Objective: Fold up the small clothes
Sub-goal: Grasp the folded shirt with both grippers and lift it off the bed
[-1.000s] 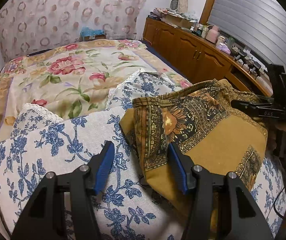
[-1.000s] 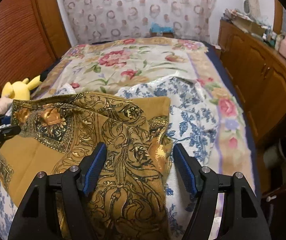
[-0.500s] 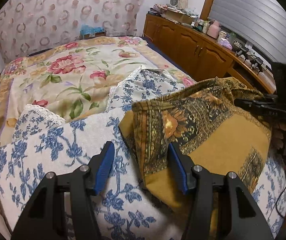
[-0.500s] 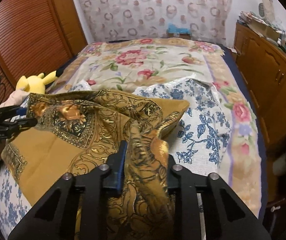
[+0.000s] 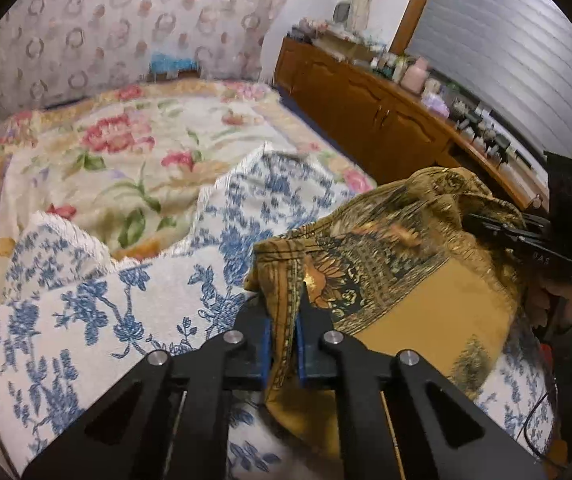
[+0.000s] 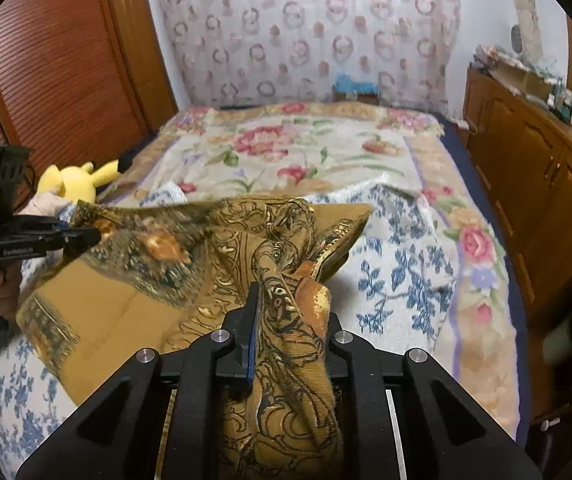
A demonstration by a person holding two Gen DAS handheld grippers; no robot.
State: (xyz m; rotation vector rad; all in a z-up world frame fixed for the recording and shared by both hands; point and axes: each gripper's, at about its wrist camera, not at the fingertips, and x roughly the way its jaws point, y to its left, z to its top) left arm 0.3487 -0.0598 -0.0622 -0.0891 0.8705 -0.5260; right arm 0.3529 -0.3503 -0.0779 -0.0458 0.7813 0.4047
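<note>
Garment (image 6: 134, 304) on towel (image 6: 398, 272), plush toy (image 6: 76, 178) behind.

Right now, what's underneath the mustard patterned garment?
The mustard patterned garment, pinched by both grippers, lies over a white towel with blue flowers on the floral bedspread. Whatever lies beneath its middle is covered.

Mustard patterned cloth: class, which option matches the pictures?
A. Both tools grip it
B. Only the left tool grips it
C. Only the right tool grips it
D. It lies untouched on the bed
A: the left tool and the right tool each pinch a bunched edge of the mustard patterned cloth.
</note>
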